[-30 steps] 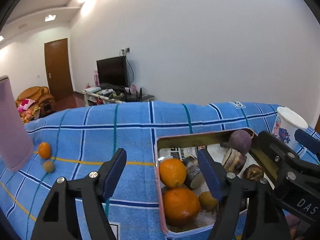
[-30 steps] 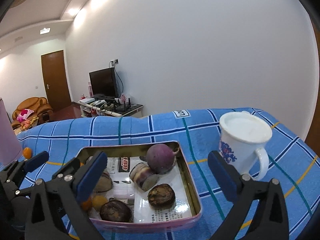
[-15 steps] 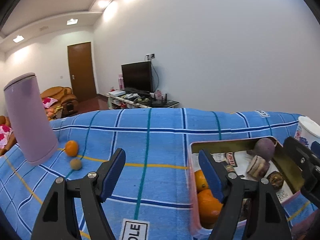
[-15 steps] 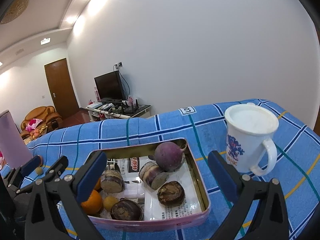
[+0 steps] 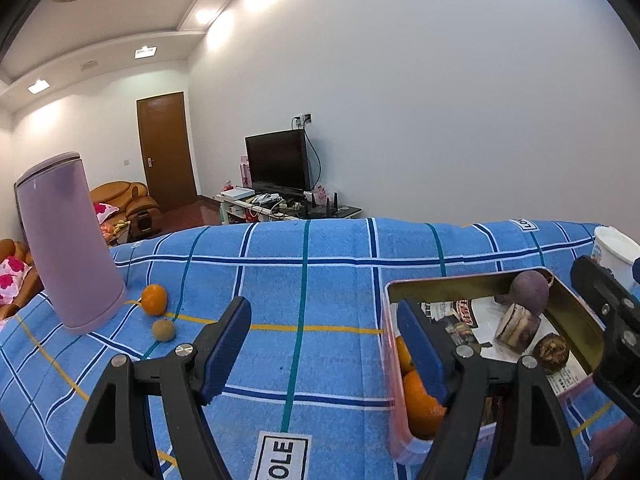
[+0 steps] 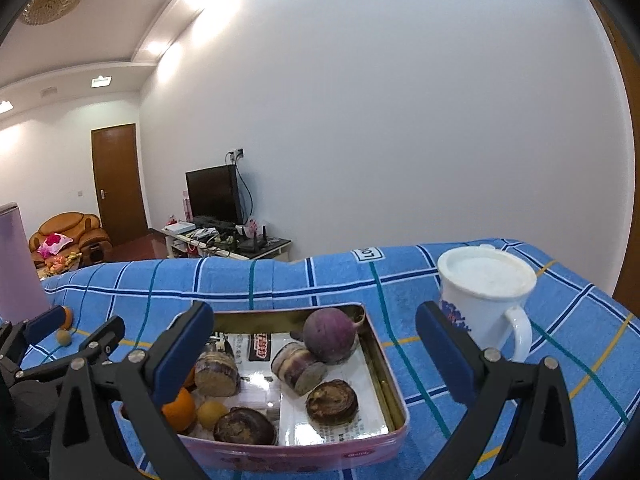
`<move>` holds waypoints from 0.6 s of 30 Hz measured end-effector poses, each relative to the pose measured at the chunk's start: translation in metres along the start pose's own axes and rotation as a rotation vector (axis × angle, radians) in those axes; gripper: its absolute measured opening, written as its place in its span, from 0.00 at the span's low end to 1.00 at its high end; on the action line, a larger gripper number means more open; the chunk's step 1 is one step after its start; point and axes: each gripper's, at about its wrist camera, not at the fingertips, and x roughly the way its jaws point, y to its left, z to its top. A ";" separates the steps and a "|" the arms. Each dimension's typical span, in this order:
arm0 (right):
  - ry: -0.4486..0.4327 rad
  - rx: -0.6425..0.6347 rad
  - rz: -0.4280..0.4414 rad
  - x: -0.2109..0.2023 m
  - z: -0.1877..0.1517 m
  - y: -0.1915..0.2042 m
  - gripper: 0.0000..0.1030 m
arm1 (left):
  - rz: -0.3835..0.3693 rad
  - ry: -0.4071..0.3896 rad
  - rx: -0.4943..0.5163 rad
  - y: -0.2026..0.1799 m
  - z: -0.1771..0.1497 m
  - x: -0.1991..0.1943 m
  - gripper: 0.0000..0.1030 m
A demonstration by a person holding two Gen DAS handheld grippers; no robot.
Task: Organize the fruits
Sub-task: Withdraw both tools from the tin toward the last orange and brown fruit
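A pink tin tray on the blue checked cloth holds oranges, a purple round fruit, a small yellow fruit and several brown cut pieces. A loose orange and a small brown fruit lie on the cloth beside a purple cylinder. My left gripper is open and empty, over the cloth left of the tray. My right gripper is open and empty, above the tray.
A white mug stands right of the tray. The cloth's far edge drops off toward a room with a TV stand and a sofa. The left gripper shows at the left in the right wrist view.
My left gripper has swung left, away from the tray, bringing the purple cylinder and the two loose fruits more into view. My right gripper has risen slightly and stays over the tray.
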 end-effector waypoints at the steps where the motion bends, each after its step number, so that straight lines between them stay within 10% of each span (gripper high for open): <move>1: 0.001 -0.004 -0.001 0.000 -0.001 0.001 1.00 | -0.002 0.000 -0.001 0.001 0.000 -0.001 0.74; 18: -0.010 -0.016 -0.051 -0.019 -0.009 0.017 1.00 | -0.005 0.066 -0.011 0.025 -0.015 -0.019 0.74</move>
